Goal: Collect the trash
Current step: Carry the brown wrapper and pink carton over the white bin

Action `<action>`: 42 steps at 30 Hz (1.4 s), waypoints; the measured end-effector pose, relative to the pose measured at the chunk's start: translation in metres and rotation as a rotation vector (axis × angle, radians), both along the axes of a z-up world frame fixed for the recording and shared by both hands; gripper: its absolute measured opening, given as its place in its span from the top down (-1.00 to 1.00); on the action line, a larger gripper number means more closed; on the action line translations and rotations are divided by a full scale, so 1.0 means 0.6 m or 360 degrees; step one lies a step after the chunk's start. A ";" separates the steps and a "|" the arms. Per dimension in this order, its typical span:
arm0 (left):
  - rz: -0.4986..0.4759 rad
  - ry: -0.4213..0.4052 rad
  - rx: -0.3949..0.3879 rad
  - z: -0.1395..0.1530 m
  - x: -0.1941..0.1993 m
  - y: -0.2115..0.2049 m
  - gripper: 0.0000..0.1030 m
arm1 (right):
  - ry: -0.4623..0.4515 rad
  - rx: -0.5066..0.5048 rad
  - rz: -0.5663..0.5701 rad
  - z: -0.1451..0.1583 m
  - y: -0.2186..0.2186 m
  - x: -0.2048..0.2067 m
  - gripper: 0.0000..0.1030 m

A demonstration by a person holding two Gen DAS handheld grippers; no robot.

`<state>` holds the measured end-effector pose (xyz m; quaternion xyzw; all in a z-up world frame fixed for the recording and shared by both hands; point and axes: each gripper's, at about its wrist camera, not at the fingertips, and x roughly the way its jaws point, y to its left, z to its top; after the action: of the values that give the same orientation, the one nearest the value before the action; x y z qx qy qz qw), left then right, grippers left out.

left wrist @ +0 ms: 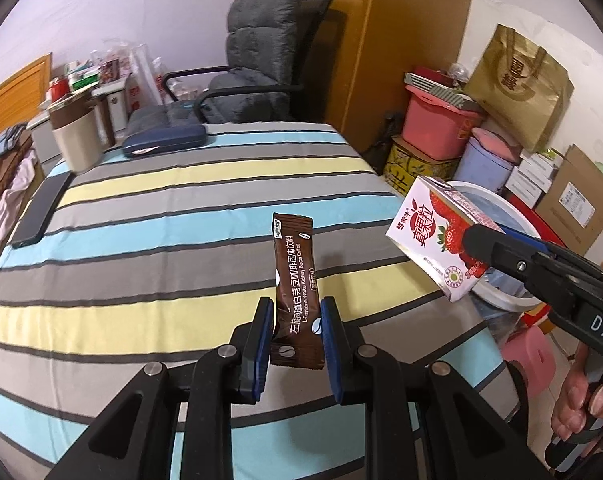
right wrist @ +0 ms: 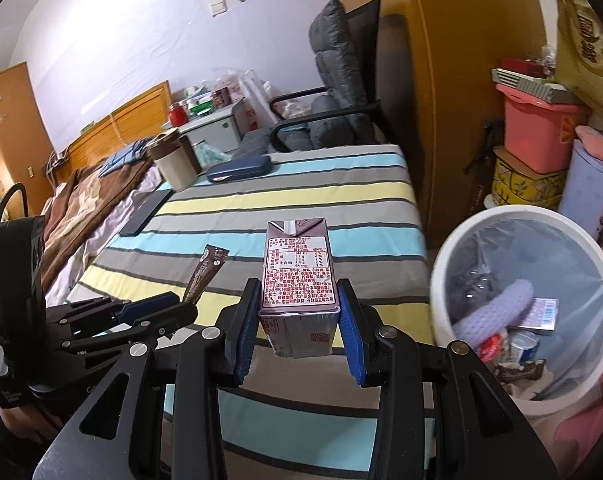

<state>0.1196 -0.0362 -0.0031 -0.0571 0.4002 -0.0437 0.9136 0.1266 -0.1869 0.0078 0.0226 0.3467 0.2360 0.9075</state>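
Note:
My left gripper (left wrist: 297, 308) is shut on a brown coffee sachet (left wrist: 296, 292) and holds it upright above the striped table. It also shows in the right wrist view (right wrist: 205, 274) at the left. My right gripper (right wrist: 299, 294) is shut on a strawberry milk carton (right wrist: 299, 276), held above the table's right side. In the left wrist view the carton (left wrist: 437, 232) hangs at the table's right edge, in front of the white trash bin (left wrist: 501, 208). The bin (right wrist: 453, 256), lined with a clear bag and holding several scraps, stands on the floor to the right.
On the striped tablecloth (left wrist: 161, 248) lie a black phone (left wrist: 41, 212) at the left edge, a blue case (left wrist: 165, 140) and a beige pot (left wrist: 75, 140) at the far end. A grey chair (left wrist: 253, 76) stands behind. Boxes, pink tubs and a gold bag (left wrist: 517, 84) crowd the right wall.

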 end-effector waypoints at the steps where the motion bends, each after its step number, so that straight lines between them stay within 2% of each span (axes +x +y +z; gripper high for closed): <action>1: -0.0016 0.0001 0.0000 0.001 0.004 -0.007 0.53 | -0.0003 0.0001 -0.0016 0.000 -0.006 0.000 0.23; 25: -0.0467 0.0016 -0.0034 0.006 0.085 -0.195 0.53 | -0.0013 0.0027 -0.0511 0.001 -0.198 -0.011 0.23; 42: -0.0741 0.0114 -0.0059 -0.028 0.145 -0.315 0.53 | 0.0071 -0.0025 -0.0677 -0.026 -0.256 0.003 0.23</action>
<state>0.2067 -0.2250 -0.0199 0.0186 0.4337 -0.2585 0.8629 0.1285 -0.3406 -0.0076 0.0934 0.3559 0.0357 0.9291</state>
